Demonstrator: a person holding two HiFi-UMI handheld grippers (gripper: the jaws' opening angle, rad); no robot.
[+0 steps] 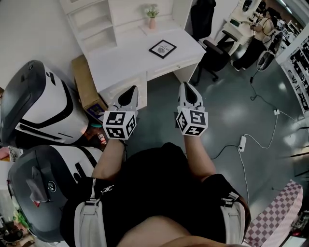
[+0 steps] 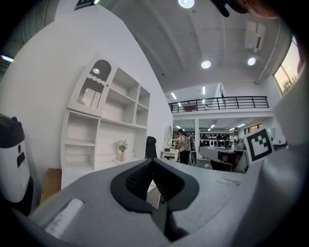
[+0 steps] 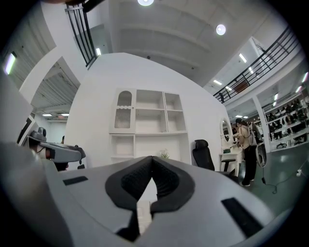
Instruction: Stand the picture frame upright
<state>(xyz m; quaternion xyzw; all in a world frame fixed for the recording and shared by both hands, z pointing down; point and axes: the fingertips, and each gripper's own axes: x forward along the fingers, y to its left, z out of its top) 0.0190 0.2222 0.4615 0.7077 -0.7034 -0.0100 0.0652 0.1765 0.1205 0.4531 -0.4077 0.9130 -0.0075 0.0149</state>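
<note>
A black-framed picture frame [image 1: 162, 48] lies flat on the white desk [image 1: 130, 55], ahead of both grippers. My left gripper [image 1: 130, 91] points level toward the desk's near edge, its jaws shut with nothing between them. To its right, my right gripper [image 1: 188, 90] is also shut and empty, over the floor beside the desk. In the left gripper view the closed jaws [image 2: 155, 181] fill the lower part of the picture. Closed jaws [image 3: 150, 185] likewise fill the bottom of the right gripper view. The frame does not show in either gripper view.
A small potted plant [image 1: 152, 12] stands at the desk's back, below white shelves [image 3: 149, 125]. A cardboard box [image 1: 87, 84] leans left of the desk. Black office chairs [image 1: 212, 43] stand to the right. Large white-and-grey machines [image 1: 36, 106] sit at left. A cable and power strip [image 1: 242, 142] lie on the floor.
</note>
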